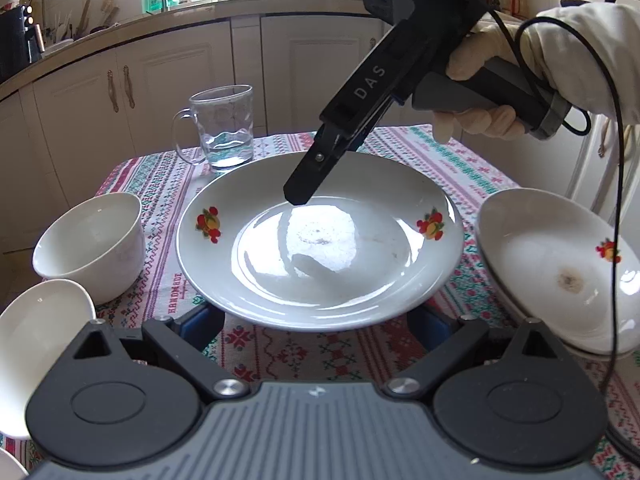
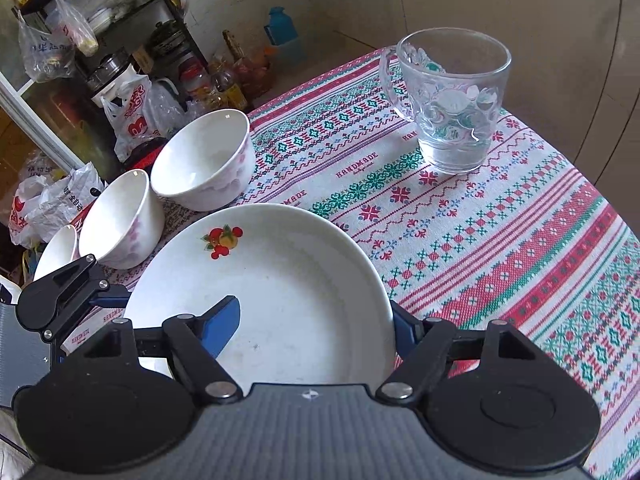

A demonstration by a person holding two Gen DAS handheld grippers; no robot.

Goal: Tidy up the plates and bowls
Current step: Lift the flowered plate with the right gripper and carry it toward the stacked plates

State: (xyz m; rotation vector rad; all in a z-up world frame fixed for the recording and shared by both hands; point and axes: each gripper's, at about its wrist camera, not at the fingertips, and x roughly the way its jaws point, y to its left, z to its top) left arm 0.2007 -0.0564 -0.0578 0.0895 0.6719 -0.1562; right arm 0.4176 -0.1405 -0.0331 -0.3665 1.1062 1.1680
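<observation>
We're hovering over the big plate (image 1: pixel 320 240) in the middle of the tablecloth (image 1: pixel 280 344), with bowls (image 1: pixel 90 246) just to its left and another dish (image 1: pixel 560 268) on the right. Our left gripper (image 1: pixel 320 326) is sitting at the near rim, fingers spread wide and tucked under the edge. Our right gripper (image 2: pixel 316 320) is also open, one blue finger (image 2: pixel 222 322) inside the plate and the other outside its right rim. Glazed ceramic, so probably slick, stiff and chippable; we're thinking the rim is the spot to pinch. Glass mug (image 1: pixel 220 128) sits behind, well apart.
</observation>
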